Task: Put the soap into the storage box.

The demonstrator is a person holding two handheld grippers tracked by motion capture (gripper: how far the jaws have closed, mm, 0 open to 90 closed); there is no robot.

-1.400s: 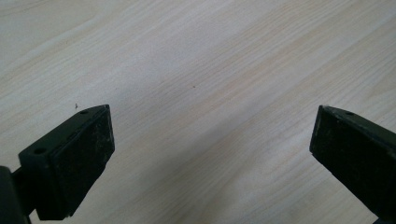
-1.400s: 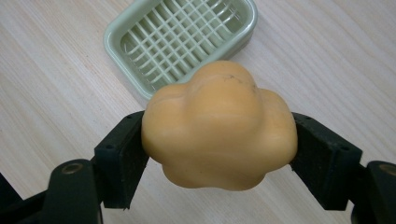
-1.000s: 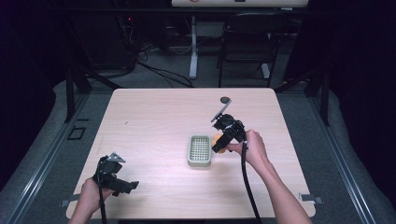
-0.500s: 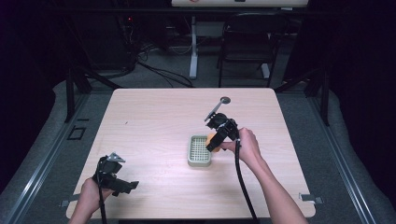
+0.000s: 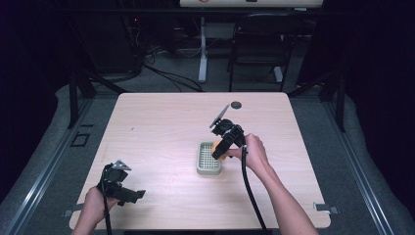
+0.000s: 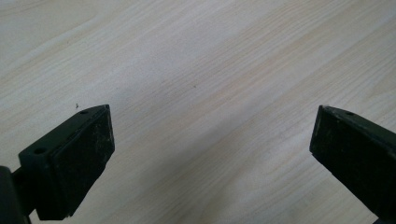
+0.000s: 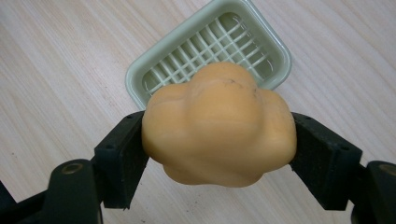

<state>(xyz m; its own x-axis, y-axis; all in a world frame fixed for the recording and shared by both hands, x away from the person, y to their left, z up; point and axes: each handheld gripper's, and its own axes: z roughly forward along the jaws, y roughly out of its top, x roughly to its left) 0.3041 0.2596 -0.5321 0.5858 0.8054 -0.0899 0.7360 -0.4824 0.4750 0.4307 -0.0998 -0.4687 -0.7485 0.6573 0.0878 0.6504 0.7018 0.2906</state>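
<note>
Carrying an orange lumpy piece (image 7: 219, 126) toward a pale green tray (image 7: 135, 74) is the step in hand, as I judge it. In the right gripper view, the right claw (image 7: 217, 154) is clamped on this piece from both sides, and the black pads press into its left and right flanks. The piece looks soft and rounded, like a small sponge or a foam toy; which one I cannot tell. Its long axis runs from one pad to the other, across the claw, and its bumpy top points away from the claw, toward the tray. Just beyond the piece lies the tray, with a grid floor, and the piece covers the near edge of it in this view. The long side of the tray sits at a slant to the line of the pads.

In the high view the right claw (image 5: 221, 151) hangs over the right part of the tray (image 5: 203, 169), so the piece (image 5: 218, 149) is above the tray and not yet resting in it, I think. The next move calls for lowering the piece onto the grid, then letting the pads part.

The left claw (image 6: 210, 154) stands wide open and empty over bare desk (image 6: 196, 60), well apart from the tray.
</note>
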